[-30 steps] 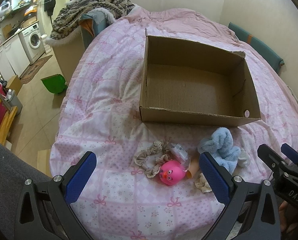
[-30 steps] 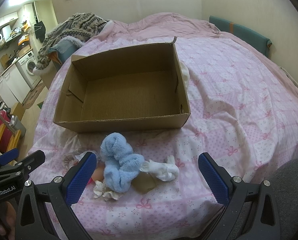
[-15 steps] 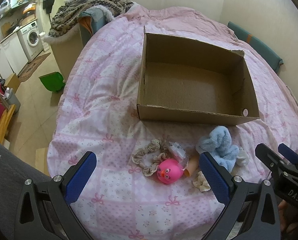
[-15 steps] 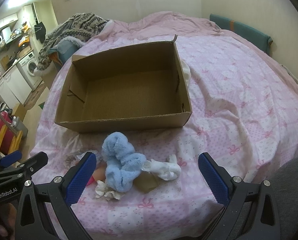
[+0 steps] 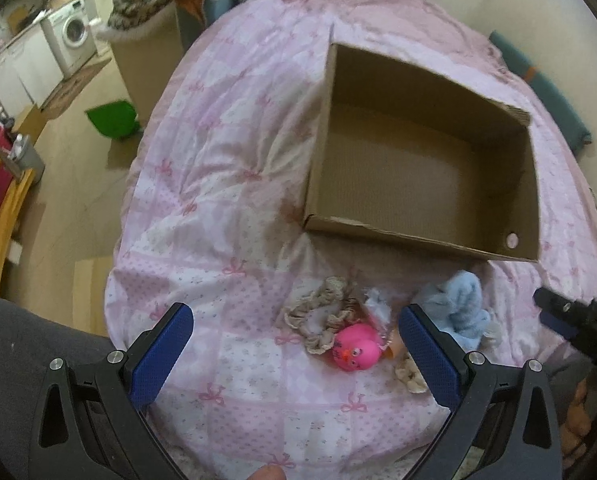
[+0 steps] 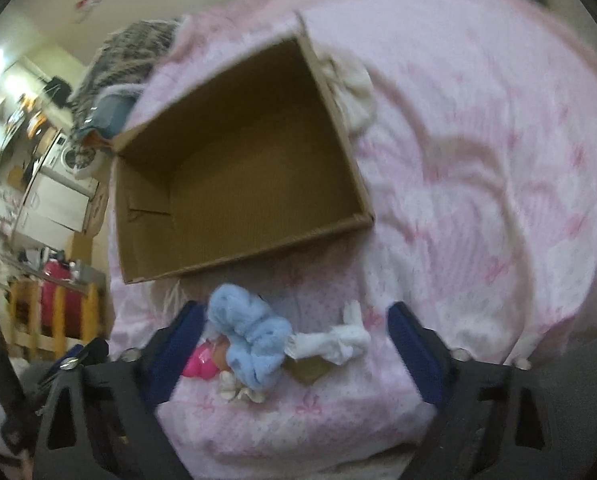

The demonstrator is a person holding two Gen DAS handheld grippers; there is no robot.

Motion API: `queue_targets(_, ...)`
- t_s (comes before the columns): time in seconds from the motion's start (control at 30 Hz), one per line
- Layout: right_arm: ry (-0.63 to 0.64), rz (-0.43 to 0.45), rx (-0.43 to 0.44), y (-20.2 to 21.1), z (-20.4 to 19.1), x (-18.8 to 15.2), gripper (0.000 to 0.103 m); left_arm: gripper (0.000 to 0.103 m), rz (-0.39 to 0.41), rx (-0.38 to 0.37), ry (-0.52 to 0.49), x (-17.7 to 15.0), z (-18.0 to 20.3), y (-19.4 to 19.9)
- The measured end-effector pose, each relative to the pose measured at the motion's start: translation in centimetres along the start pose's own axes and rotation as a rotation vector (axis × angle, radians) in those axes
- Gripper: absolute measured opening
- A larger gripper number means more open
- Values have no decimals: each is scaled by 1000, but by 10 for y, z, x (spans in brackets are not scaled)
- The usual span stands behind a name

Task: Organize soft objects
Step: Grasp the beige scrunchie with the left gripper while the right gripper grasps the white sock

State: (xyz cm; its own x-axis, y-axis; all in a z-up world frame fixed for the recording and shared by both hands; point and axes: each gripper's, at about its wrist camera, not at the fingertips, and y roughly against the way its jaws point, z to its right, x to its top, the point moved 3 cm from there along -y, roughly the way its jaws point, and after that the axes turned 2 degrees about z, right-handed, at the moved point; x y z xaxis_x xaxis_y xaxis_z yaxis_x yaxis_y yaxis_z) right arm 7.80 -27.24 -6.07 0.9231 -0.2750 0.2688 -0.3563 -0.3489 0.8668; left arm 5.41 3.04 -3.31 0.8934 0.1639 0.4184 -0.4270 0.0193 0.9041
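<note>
Left tongs: my left gripper (image 5: 296,354) is spread wide with nothing between its blue pads, held above the near edge of the bed.
Right tongs: my right gripper (image 6: 296,344) is spread wide too and holds nothing; its view is blurred.
Cardboard box: the cardboard box (image 5: 414,240) sits open on the pink quilt (image 5: 218,208), at about 1 o'clock from my left tongs and 11 o'clock from my right; I see nothing lying inside it.
Soft pile: the things lie together on the quilt just in front of the box's near wall.
Blue plush: the fluffy blue toy (image 6: 250,336) lies at 2 o'clock in the left view, and at 10 o'clock in the right view, close to the left pad there.
Pink duck: the pink rubber duck (image 5: 356,347) rests at 1 o'clock between my left pads, touching the beige scrunchie (image 5: 322,316) on its 10 o'clock side.
White cloth: a small white sock (image 6: 338,340) lies just beside the blue plush, at 1 o'clock in the right view.
Room: a green bin (image 5: 112,120) stands on the floor at 10 o'clock, a washing machine (image 5: 72,38) further off.
</note>
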Motion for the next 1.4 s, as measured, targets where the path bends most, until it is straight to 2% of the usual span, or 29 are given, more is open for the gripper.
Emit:
queue_targets(0.17, -115, -127, -14, -38, 27, -12, 81, 103, -82, 15, 58, 7, -14, -20)
queue_targets(0.27, -119, -157, -43, -55, 31, -21, 78, 103, -100, 29, 84, 7, -21, -29)
queue_targets(0.33, -106, -185, -50, -67, 28, -25, 71, 103, -108, 33, 94, 5, -24, -35)
queue_targets(0.43, -91, -220, -67, -83, 26, -31, 47, 103, -112, 38, 93, 2, -25, -42)
queue_targets(0.6, -78, -206, -71, -84, 20, -35, 29, 103, -119, 29, 77, -1, -22, -49)
queue_targets(0.67, -78, -183, -63, -80, 20, -32, 26, 102, -119, 21, 79, 0, -23, -50)
queue_targets(0.73, -74, -145, -53, -70, 21, -27, 25, 102, -113, 21, 81, 1, -24, -49)
queue_targets(0.83, -65, -50, -18, -48, 18, -20, 25, 89, -110, 15, 86, 5, -27, -50)
queue_targets(0.93, -35, 65, 44, -21, 11, -13, 25, 80, -139, 1, 112, 7, -32, -56)
queue_targets(1.0, -8, 101, 77, -11, 4, -13, 25, 73, -169, -6, 125, 6, -33, -63)
queue_targets(1.1, 17, 99, 102, -9, -2, -17, 25, 65, -237, -32, 134, 4, -30, -80)
queue_targets(1.27, 24, 89, 111, -15, -6, -12, 25, 65, -348, -31, 100, -6, -15, -114)
queue_targets(1.4, 27, 76, 109, -16, -5, -17, 25, 65, -344, -81, 83, -2, -1, -119)
